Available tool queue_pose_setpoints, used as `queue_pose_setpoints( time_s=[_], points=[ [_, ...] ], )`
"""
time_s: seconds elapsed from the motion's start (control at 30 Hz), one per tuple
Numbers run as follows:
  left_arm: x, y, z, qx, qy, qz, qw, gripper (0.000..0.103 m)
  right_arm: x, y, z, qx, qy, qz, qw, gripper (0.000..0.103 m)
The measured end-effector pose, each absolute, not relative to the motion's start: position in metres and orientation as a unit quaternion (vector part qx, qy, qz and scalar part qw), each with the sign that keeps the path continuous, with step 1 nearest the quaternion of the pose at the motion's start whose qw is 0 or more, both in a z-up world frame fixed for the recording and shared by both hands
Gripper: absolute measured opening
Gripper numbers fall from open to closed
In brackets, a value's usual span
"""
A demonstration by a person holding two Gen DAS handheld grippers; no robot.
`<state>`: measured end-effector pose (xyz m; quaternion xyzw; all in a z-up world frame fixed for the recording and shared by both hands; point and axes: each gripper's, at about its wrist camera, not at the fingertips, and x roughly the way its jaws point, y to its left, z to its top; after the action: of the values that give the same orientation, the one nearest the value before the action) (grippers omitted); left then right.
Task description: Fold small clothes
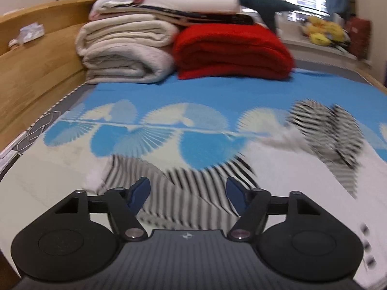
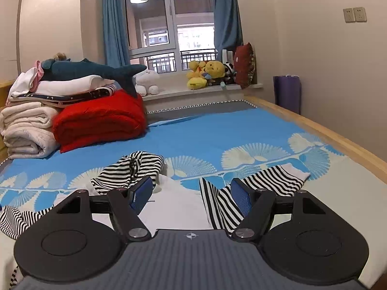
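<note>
Both grippers hover low over a black-and-white striped garment (image 2: 135, 169) spread loosely on the bed (image 2: 205, 135), jaws wide and empty. The left gripper (image 1: 188, 193) sits over one striped end, the right gripper (image 2: 191, 193) near another. Best approach, likely: pinch 2 matching edges, pull taut, then fold evenly across.

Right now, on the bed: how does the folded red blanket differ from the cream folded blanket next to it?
The folded red blanket is bright red; the cream folded blanket is off-white. The red one has only the tail of a dark teal plush shark over it; the cream one carries a stack of folded linens. The red one lies nearer the window, the cream one nearer the wooden bed frame. Both are thick, folded and at the bed's far end.
</note>
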<state>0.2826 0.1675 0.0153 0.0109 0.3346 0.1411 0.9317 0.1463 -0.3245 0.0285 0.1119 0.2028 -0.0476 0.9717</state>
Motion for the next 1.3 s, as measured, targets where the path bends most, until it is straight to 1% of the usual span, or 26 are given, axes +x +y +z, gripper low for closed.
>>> queue_pose_setpoints(
  time_s=[0.07, 0.13, 0.2, 0.3, 0.5, 0.6, 0.63, 0.67, 0.7, 0.73, 0.83, 0.9, 1.0, 1.1, 1.17, 1.23, 1.27, 1.3],
  points=[
    [0.299, 0.196, 0.005, -0.004, 0.331, 0.153, 0.931, 0.065, 0.146, -0.323, 0.029, 0.112, 0.201, -0.046, 0.972, 0.073],
    [0.306, 0.228, -0.016, -0.021, 0.334, 0.168, 0.927, 0.061, 0.145, -0.322, 0.029, 0.106, 0.2, -0.044, 0.973, 0.073],
    [0.321, 0.262, -0.043, -0.057, 0.384, 0.199, 0.9, 0.05, 0.146, -0.32, 0.028, 0.094, 0.202, -0.042, 0.974, 0.073],
    [0.334, 0.311, -0.067, -0.146, 0.399, 0.25, 0.87, 0.05, 0.148, -0.316, 0.027, 0.07, 0.205, -0.042, 0.975, 0.073],
    [0.354, 0.354, -0.097, -0.224, 0.427, 0.282, 0.83, 0.05, 0.164, -0.315, 0.024, 0.062, 0.223, -0.055, 0.971, 0.073],
    [0.357, 0.354, -0.097, -0.207, 0.425, 0.284, 0.834, 0.05, 0.176, -0.314, 0.017, 0.076, 0.238, -0.069, 0.966, 0.073],
    [0.36, 0.353, -0.096, -0.205, 0.425, 0.278, 0.837, 0.048, 0.18, -0.313, 0.015, 0.079, 0.242, -0.076, 0.964, 0.073],
    [0.361, 0.351, -0.097, -0.208, 0.425, 0.271, 0.839, 0.036, 0.186, -0.312, 0.011, 0.082, 0.249, -0.082, 0.962, 0.073],
    [0.361, 0.351, -0.097, -0.208, 0.424, 0.27, 0.839, 0.017, 0.192, -0.311, 0.008, 0.082, 0.256, -0.084, 0.96, 0.073],
    [0.359, 0.351, -0.098, -0.204, 0.424, 0.276, 0.838, 0.008, 0.199, -0.307, 0.004, 0.079, 0.265, -0.085, 0.957, 0.072],
    [0.36, 0.352, -0.092, -0.205, 0.412, 0.299, 0.836, 0.005, 0.218, -0.294, -0.004, 0.062, 0.279, -0.071, 0.956, 0.072],
    [0.365, 0.343, -0.075, -0.187, 0.391, 0.31, 0.846, 0.005, 0.23, -0.281, -0.006, 0.037, 0.282, -0.058, 0.957, 0.072],
    [0.367, 0.31, -0.024, -0.153, 0.336, 0.289, 0.883, 0.005, 0.25, -0.266, -0.011, 0.012, 0.305, -0.042, 0.951, 0.071],
    [0.367, 0.245, 0.034, -0.128, 0.278, 0.203, 0.93, 0.005, 0.27, -0.264, -0.015, 0.026, 0.33, -0.045, 0.942, 0.07],
    [0.364, 0.19, 0.061, -0.112, 0.261, 0.116, 0.952, 0.004, 0.281, -0.268, -0.018, 0.047, 0.338, -0.052, 0.939, 0.07],
    [0.357, 0.123, 0.079, -0.097, 0.264, 0.004, 0.96, 0.005, 0.291, -0.275, -0.021, 0.072, 0.34, -0.062, 0.936, 0.064],
    [0.353, 0.09, 0.082, -0.099, 0.279, -0.06, 0.953, 0.005, 0.295, -0.279, -0.022, 0.082, 0.34, -0.062, 0.935, 0.054],
    [0.351, 0.065, 0.082, -0.102, 0.3, -0.12, 0.941, 0.009, 0.3, -0.283, -0.023, 0.092, 0.342, -0.061, 0.933, 0.039]
  ],
)
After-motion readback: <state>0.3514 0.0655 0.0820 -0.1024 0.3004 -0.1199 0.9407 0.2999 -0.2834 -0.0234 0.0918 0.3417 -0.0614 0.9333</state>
